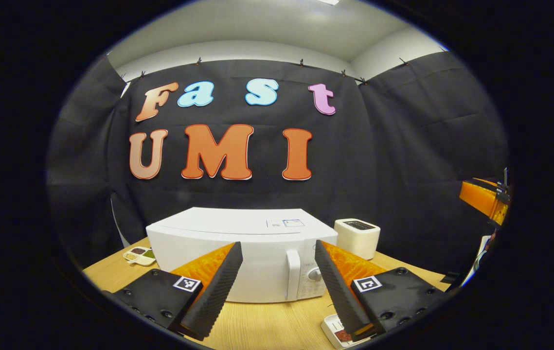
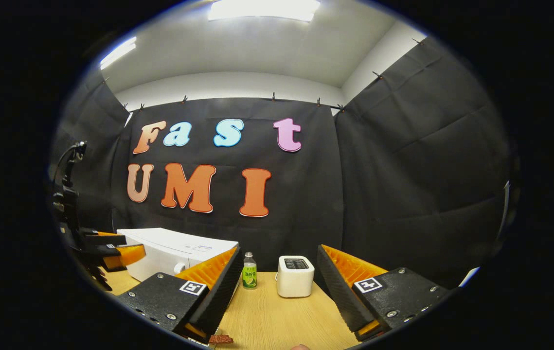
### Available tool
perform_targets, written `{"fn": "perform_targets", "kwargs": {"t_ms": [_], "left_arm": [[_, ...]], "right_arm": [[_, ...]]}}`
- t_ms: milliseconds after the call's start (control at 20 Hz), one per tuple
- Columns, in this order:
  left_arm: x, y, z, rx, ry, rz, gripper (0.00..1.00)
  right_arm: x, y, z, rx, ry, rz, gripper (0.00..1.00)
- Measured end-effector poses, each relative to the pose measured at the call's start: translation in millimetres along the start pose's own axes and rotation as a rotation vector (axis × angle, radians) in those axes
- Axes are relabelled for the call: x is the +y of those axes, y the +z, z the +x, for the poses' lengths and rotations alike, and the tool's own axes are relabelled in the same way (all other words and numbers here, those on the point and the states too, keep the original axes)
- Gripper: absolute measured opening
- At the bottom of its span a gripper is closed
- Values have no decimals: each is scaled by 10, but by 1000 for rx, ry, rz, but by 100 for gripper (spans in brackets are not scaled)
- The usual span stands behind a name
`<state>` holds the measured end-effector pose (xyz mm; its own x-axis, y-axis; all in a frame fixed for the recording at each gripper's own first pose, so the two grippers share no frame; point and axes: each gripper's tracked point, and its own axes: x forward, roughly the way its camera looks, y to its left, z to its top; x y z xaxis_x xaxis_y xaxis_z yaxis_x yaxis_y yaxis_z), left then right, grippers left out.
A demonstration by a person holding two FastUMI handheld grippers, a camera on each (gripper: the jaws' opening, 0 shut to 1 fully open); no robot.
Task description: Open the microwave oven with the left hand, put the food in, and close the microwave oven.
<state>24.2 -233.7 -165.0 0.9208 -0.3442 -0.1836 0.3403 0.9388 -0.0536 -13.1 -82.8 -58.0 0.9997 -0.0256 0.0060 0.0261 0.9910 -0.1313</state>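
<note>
The white microwave [image 1: 238, 243] stands on the wooden table [image 1: 267, 325] with its door shut; its upright handle [image 1: 293, 274] and a knob [image 1: 314, 273] are on its right side. My left gripper [image 1: 278, 250] is open, held in front of the microwave and apart from it, its fingers framing the handle. A white tray of reddish food [image 1: 340, 333] lies under its right finger. My right gripper [image 2: 279, 253] is open and empty over the table [image 2: 277, 311], with a reddish piece of food [image 2: 221, 339] at its left finger's base. The microwave [image 2: 169, 250] sits to its left.
A white toaster [image 1: 357, 237] stands right of the microwave, and a small dish of food [image 1: 139, 254] lies left of it. A green-labelled bottle [image 2: 249, 272] stands beside the toaster [image 2: 295, 276]. The left gripper [image 2: 106, 253] shows far left, the right gripper [image 1: 483, 199] far right.
</note>
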Motion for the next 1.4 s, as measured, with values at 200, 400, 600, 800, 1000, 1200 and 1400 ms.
{"fn": "perform_targets", "kwargs": {"t_ms": [200,400,600,800,1000,1200,1400], "left_arm": [[-147,-384,277,42,-2,19,96],[-236,-830,613,122,5,39,95],[-194,-1170,850,193,37,45,95],[-89,-1357,1036,232,86,14,78],[16,-1504,1136,262,164,15,76],[-34,-1515,1155,253,154,-10,69],[-147,-1520,1171,251,104,-19,40]], "right_arm": [[-121,-147,2,22,-8,17,95],[-258,-301,-16,48,-24,11,95],[-358,-430,-35,74,-38,-2,95],[-403,-494,-12,90,-41,8,95],[-384,-565,10,97,-31,11,95],[-386,-650,46,117,-28,16,95],[-343,-709,65,134,-21,26,95]]}}
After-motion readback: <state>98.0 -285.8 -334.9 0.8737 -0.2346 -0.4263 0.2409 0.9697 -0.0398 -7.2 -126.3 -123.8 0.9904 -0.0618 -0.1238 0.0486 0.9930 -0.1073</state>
